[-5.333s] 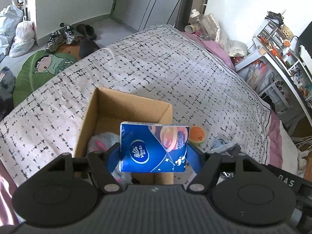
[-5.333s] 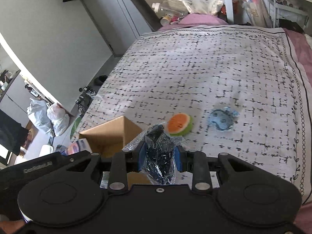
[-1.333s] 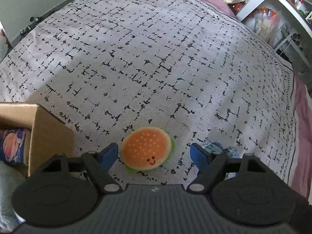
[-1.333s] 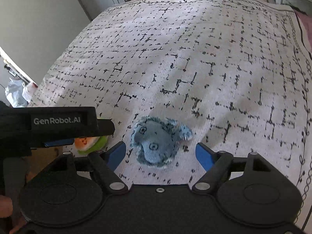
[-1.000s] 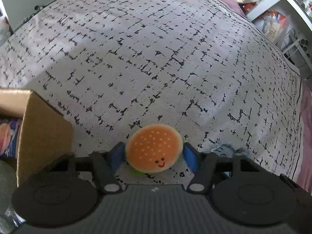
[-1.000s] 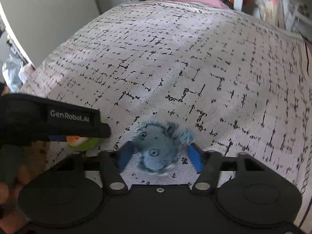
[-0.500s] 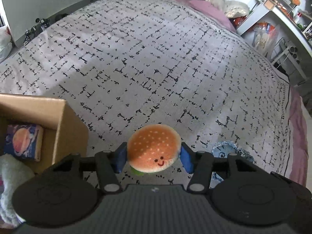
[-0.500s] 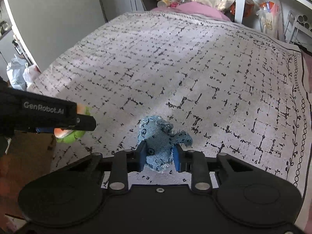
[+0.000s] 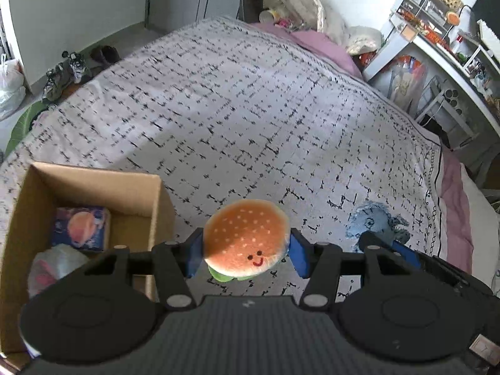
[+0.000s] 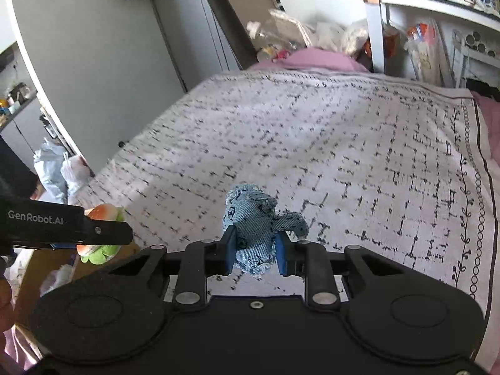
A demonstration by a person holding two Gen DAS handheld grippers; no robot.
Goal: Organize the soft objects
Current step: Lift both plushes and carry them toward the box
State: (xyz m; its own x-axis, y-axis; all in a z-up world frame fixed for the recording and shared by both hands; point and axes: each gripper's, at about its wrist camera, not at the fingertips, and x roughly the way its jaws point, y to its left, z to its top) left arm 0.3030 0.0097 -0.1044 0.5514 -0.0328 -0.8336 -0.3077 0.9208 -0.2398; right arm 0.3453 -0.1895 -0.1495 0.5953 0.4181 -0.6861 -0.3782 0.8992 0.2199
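Both claws are loaded: left gripper (image 9: 245,251) clamped across the burger plush (image 9: 246,240), held above the bedspread (image 9: 250,118) just right of the cardboard box (image 9: 157,200); right gripper (image 10: 253,250) pinching the denim plush (image 10: 254,234) above the bed. Both toys look light, squashy and non-fragile, and the denim one deforms visibly between the pads, so a mid-body grip seems right, since floppy limbs would likely slip. Box already holds a tissue pack (image 9: 80,228) and a bagged item (image 9: 56,268), so I'd drop into the free corner.

Patterned bedspread (image 9: 250,118), shoes (image 9: 59,75), white shelves (image 9: 443,40), perhaps bags (image 9: 9,90)
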